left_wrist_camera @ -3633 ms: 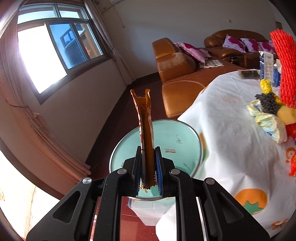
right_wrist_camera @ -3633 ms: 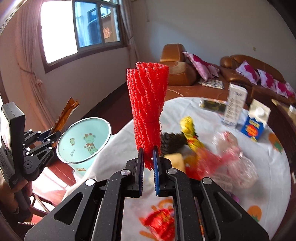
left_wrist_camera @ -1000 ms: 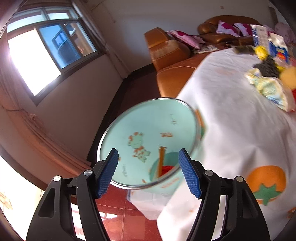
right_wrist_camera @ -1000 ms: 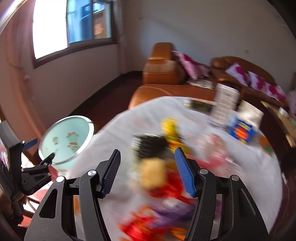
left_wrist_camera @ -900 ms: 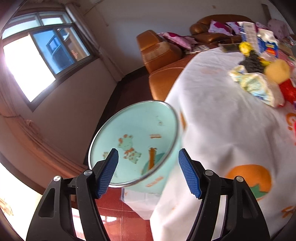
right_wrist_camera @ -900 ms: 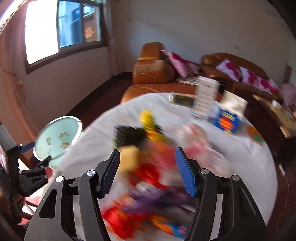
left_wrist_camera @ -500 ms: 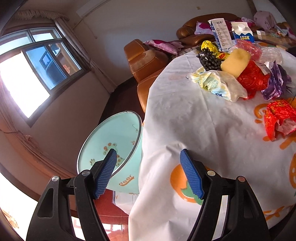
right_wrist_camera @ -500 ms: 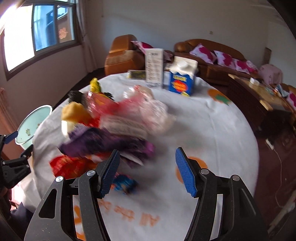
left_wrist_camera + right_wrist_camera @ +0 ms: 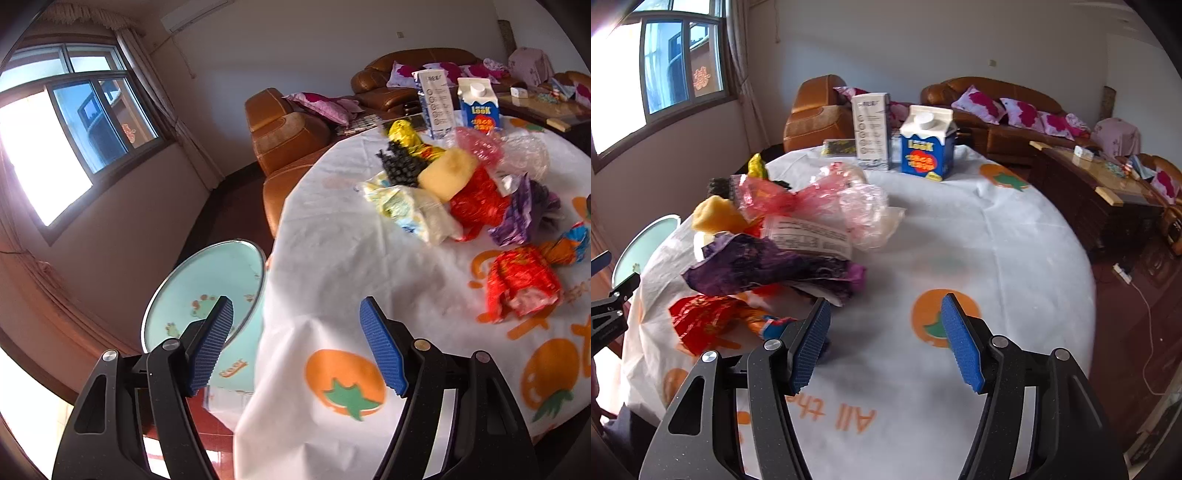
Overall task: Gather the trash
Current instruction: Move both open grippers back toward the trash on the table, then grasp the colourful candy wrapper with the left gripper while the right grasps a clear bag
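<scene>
Both tools hang over the round desk [image 9: 1015, 236] with its white cloth printed with orange fruit. The left hand-held gripper [image 9: 297, 343] is spread wide and carries nothing, its blue pads [image 9: 212, 350] framing the desk's near edge and the mint-green trash bin [image 9: 207, 284] that stands on the floor just beside the desk. Cartoon animals show on the bin's inner wall.

The right hand-held gripper [image 9: 884, 341] is released too, jaws apart and empty, poised above bare cloth near an orange fruit print. Just off its left pad lies the trash pile: a purple wrapper [image 9: 768, 266] on top, a clear packet with a printed label [image 9: 805, 232] resting against it, and a red wrapper [image 9: 701, 321] at the near edge.

From the left wrist view the heap spreads across the desk's right half: a pale crumpled wrapper [image 9: 410, 206], a yellow sponge [image 9: 447, 173], a black mesh piece [image 9: 400, 166], a pink plastic bag [image 9: 476, 144]. Farther back a blue milk carton [image 9: 927, 144] and a tall white carton [image 9: 871, 129] stand upright side by side. Brown leather sofas [image 9: 993, 99] line the wall behind.
</scene>
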